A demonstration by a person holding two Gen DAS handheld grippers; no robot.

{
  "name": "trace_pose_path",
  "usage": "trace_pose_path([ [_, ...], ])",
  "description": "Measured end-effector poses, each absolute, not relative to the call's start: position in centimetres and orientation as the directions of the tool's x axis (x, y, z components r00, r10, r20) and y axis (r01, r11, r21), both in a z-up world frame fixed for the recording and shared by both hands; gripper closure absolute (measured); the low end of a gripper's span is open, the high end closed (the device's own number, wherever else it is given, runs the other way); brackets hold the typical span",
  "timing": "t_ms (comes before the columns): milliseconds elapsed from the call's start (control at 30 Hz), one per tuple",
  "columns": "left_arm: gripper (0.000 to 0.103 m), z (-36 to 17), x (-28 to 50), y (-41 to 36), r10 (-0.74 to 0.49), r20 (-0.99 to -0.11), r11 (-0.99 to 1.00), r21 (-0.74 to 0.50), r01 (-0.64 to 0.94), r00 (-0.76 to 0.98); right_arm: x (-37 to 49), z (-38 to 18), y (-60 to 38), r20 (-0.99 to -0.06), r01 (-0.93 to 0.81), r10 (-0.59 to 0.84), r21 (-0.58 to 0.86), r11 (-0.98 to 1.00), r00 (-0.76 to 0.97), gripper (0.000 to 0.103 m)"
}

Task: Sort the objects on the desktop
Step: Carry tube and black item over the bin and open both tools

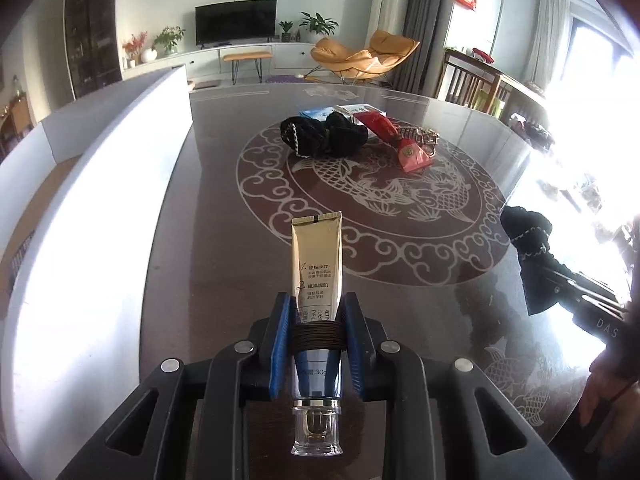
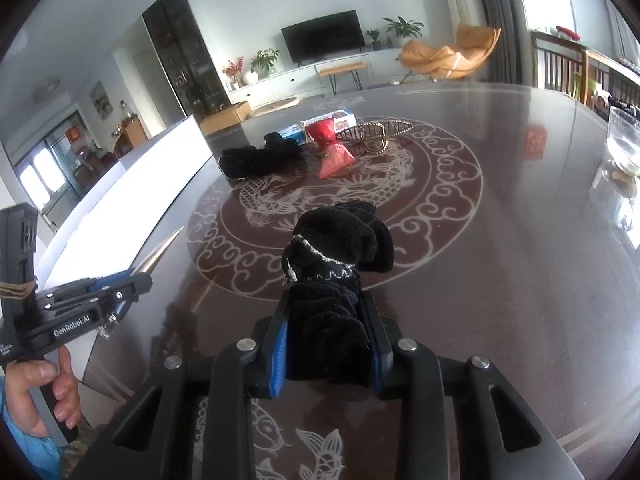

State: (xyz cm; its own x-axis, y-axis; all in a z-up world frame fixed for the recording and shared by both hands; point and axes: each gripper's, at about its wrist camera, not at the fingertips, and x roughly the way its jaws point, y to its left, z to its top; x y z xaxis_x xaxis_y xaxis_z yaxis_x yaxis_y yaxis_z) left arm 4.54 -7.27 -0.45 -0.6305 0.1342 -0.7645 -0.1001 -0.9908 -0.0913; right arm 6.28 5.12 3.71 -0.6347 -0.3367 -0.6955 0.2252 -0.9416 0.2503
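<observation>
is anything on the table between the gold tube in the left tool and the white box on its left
Nothing visible. The gold tube, clamped in the left tool, has only bare table between it and the white box. The black cloth pile and red pouch lie farther ahead.

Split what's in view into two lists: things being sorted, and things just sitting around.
Being sorted:
gold tube in left gripper
black sock in right gripper
second black sock
red pouch
white bin

Sitting around:
glass cup
TV

A sock (image 1: 324, 136) is laid mid-table (image 1: 460, 312), a pouch (image 1: 414, 156) just right of it, boxes (image 1: 348, 110) behind.
</observation>
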Motion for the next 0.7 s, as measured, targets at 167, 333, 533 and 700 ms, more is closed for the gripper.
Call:
trace_pose_path([
  [167, 0.078, 0.1, 4.8, -7.4, 0.149, -0.759, -0.989, -0.107, -0.104, -0.634, 6.2, 3.4, 5.3, -0.706, 0.215, -0.324, 0.242, -0.946, -0.630, 0.071],
  [333, 0.078, 3.5, 5.7, -8.9, 0.266, -0.726, -0.962, -0.241, -0.128, -0.634, 6.1, 4.1, 3.4, -0.721, 0.240, -0.322, 0.218, -0.946, -0.613, 0.071],
  [533, 0.077, 9.6, 7.5, -16.6, 0.234, -0.663, -0.958, -0.280, -0.054, -0.711, 6.3, 10.6, -6.3, -0.634, 0.480, -0.541, 0.288, -0.829, -0.553, 0.071],
  [700, 0.078, 11.2, 9.2, -26.4, 0.026, -0.687, -0.968, -0.197, 0.152, -0.726, 6.8, 15.0, -17.7, -0.576, 0.697, -0.717, 0.322, -0.641, -0.393, 0.071],
])
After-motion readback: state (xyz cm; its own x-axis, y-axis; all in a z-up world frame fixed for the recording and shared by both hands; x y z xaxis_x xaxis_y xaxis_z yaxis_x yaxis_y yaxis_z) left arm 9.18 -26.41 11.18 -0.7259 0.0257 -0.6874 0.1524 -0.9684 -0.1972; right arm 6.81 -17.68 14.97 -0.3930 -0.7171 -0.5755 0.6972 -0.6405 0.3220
